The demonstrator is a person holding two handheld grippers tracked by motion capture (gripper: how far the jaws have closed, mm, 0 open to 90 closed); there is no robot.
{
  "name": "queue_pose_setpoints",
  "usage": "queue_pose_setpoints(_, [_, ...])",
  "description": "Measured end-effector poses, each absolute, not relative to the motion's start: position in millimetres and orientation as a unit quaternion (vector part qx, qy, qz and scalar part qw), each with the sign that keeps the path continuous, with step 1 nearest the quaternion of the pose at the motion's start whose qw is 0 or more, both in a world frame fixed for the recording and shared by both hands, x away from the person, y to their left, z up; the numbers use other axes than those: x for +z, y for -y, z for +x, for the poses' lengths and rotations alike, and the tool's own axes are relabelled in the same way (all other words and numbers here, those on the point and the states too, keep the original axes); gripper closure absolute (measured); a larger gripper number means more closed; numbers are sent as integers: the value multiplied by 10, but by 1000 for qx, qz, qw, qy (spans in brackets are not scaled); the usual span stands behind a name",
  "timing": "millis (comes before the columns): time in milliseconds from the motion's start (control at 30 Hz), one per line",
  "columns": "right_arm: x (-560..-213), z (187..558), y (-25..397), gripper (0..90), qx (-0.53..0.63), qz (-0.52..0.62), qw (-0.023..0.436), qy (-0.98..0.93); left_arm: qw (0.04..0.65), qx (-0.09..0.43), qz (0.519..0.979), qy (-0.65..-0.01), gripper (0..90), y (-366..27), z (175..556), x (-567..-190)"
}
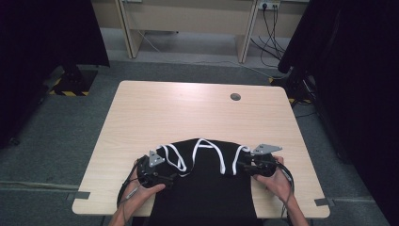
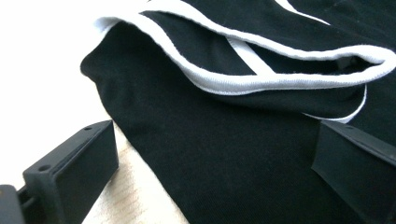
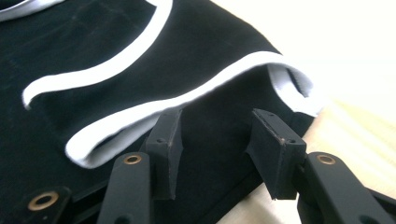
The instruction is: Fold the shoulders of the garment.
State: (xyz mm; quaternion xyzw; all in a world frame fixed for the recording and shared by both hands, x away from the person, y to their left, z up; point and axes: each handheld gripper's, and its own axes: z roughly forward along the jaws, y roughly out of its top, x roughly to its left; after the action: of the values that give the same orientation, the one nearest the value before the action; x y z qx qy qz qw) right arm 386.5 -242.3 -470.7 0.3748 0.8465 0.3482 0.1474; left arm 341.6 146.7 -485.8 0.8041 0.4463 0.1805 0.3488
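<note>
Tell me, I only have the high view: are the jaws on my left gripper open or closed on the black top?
Observer: Open. In the left gripper view the left gripper has its jaws wide apart, with the black top lying between them.
Operator: And the right one?
Observer: The right gripper is open too, its jaws set around the cloth just below the white trim.
Operator: Is that trim flat there?
Observer: No, the edge is lifted into an open fold near the jaws.

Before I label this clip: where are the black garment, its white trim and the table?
black garment (image 1: pixel 202 188), high view, plain middle.
white trim (image 2: pixel 261 83), left gripper view, folded edge.
table (image 1: pixel 179 108), high view, bare top.
</note>
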Motion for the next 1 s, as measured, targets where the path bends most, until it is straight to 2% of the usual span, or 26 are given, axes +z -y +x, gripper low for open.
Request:
queue_pose_setpoints(800, [-4717, 4350, 2631, 525, 347, 408, 165, -828, 345, 186, 799, -456, 0, -1288, 3819, -4854])
queue_pose_setpoints(867, [-4723, 4344, 2630, 495, 350, 407, 166, -827, 345, 186, 799, -456, 0, -1288, 3819, -4854])
queue_pose_setpoints(1000, [-4734, 4271, 2647, 373, 374, 421, 155, -812, 345, 186, 799, -456, 0, -1286, 3823, -4854])
